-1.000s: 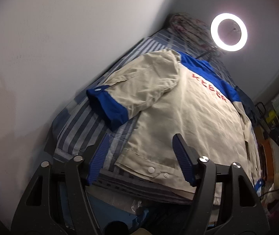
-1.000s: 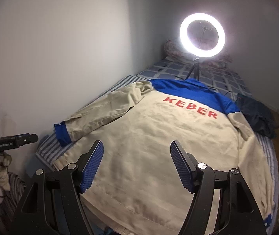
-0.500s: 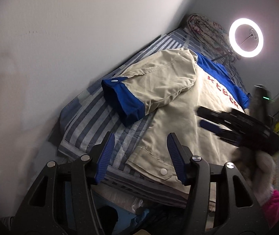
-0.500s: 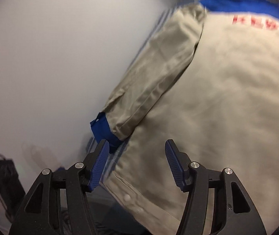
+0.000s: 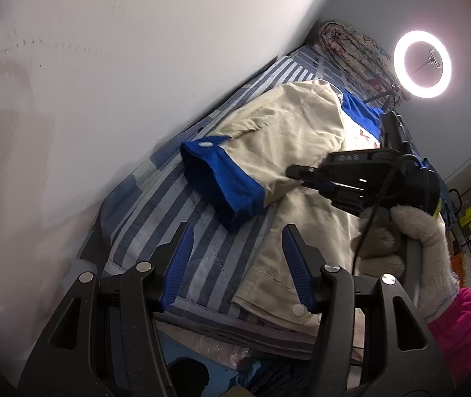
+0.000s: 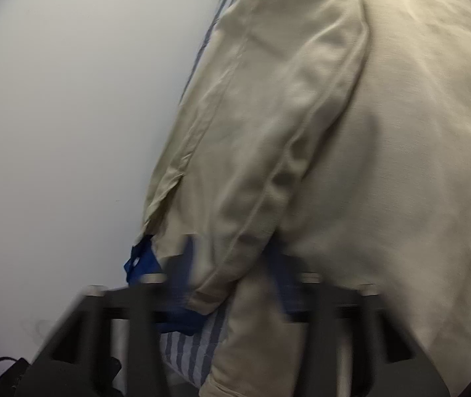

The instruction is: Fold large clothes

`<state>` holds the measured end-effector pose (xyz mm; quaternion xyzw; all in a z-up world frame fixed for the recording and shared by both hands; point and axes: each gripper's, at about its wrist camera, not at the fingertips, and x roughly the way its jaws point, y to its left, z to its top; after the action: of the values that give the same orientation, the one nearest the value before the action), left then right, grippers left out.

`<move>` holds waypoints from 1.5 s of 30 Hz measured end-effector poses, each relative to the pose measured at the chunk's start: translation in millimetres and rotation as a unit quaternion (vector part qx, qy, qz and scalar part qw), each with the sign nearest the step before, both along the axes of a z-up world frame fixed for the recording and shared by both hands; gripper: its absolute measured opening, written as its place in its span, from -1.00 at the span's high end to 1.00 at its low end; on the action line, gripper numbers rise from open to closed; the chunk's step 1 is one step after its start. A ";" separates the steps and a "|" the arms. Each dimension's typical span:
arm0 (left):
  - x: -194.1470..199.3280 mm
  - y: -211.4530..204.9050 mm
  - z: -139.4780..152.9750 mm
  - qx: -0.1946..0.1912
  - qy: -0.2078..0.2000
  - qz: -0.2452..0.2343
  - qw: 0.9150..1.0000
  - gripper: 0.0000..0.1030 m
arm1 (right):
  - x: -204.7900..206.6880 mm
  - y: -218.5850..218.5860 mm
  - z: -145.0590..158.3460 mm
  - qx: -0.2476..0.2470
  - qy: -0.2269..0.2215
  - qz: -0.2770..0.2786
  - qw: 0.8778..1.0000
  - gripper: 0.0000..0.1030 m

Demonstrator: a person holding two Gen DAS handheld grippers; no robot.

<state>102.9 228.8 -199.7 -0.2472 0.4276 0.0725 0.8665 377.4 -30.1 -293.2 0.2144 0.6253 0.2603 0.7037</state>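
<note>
Right claw (image 5: 296, 177) swung in, seemingly pinching the sleeve (image 5: 278, 142).

A bedroom in a home: a bed (image 5: 156, 218) with a blue-and-white striped sheet stands against a plain white wall (image 5: 103, 49), a rolled floral quilt (image 5: 351, 49) lies at its far end, and a lit ring lamp (image 5: 422, 65) stands beside it.

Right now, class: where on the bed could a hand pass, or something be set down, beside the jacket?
Free: the striped bedsheet between the white wall and the beige jacket's blue cuff, nearer the bed's edge. Crowded: the sleeve, where the right gripper has just closed on fabric. Far corner: rolled quilt, ring light.
</note>
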 end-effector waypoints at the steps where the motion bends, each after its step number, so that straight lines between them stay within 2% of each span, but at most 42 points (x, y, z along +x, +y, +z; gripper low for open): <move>1: 0.8 2.5 -0.3 -0.004 -0.001 0.002 1.000 -0.11 | -0.9 -0.6 4.5 -0.001 -0.005 0.003 1.000 0.92; 4: 5.6 5.7 0.0 -0.002 -0.005 0.001 1.000 -0.11 | -5.6 -11.2 25.9 0.006 -0.042 0.013 0.999 0.96; 6: 12.0 4.2 -2.0 0.007 -0.004 -0.001 1.000 -0.12 | -5.1 -21.7 33.0 0.011 -0.050 0.010 0.999 0.96; 13: 56.2 10.4 -35.5 -0.008 0.032 0.004 0.999 -0.12 | -12.8 -26.2 6.2 -0.012 -0.028 0.010 1.000 0.96; 17: 73.8 20.8 -54.4 -0.053 0.043 0.021 0.997 -0.12 | -18.3 -28.7 1.4 -0.003 -0.028 0.012 1.000 0.96; 19: 81.4 18.3 -59.8 -0.056 0.046 0.022 0.997 -0.12 | -16.2 -25.7 -1.4 -0.008 -0.034 0.018 0.999 0.96; 21: 90.5 11.4 -62.8 -0.038 0.050 0.017 0.998 -0.11 | -18.5 -23.7 1.0 -0.014 -0.041 0.022 0.999 0.96; 22: 94.2 8.7 -62.8 -0.027 0.049 0.017 0.998 0.04 | -24.1 -24.0 3.1 -0.015 -0.041 0.022 0.999 0.96; 23: 97.5 4.3 -61.6 -0.012 0.044 0.017 0.999 0.48 | -25.1 -21.6 3.9 -0.015 -0.042 0.022 0.999 0.96; 25: 104.3 -4.9 -56.3 0.019 0.035 0.015 0.999 0.64 | -24.8 -18.1 3.7 -0.013 -0.040 0.023 0.999 0.96; 30: 97.6 -24.2 -12.6 0.102 -0.030 -0.007 0.994 0.68 | -23.8 -40.7 20.1 0.011 -0.038 0.035 0.999 0.94; 32: 91.8 -26.9 11.3 0.135 -0.058 -0.014 0.989 0.69 | -29.7 -58.3 41.8 0.032 -0.073 0.033 0.996 0.93; 35: 85.3 -29.0 44.6 0.184 -0.096 -0.021 0.978 0.69 | -19.5 -72.6 74.4 0.003 -0.136 0.009 0.991 0.93; 37: 81.6 -28.1 58.8 0.200 -0.115 -0.023 0.973 0.69 | -3.1 -75.2 84.3 -0.010 -0.149 -0.010 0.989 0.93; 40: 76.5 -28.7 71.6 0.213 -0.141 -0.021 0.967 0.69 | 23.5 -62.9 76.5 -0.014 -0.142 -0.025 0.990 0.93; 43: 74.2 -29.2 75.5 0.204 -0.154 -0.023 0.967 0.69 | 42.3 -48.6 56.2 -0.037 -0.132 -0.031 0.990 0.93; 45: 74.7 -31.6 75.2 0.206 -0.157 -0.031 0.965 0.69 | 52.4 -30.6 36.4 -0.027 -0.112 -0.032 0.993 0.93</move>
<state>177.6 197.1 -124.5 -0.0585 0.2694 0.0918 0.9569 429.8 -60.7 -256.8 0.1846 0.5425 0.2429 0.7827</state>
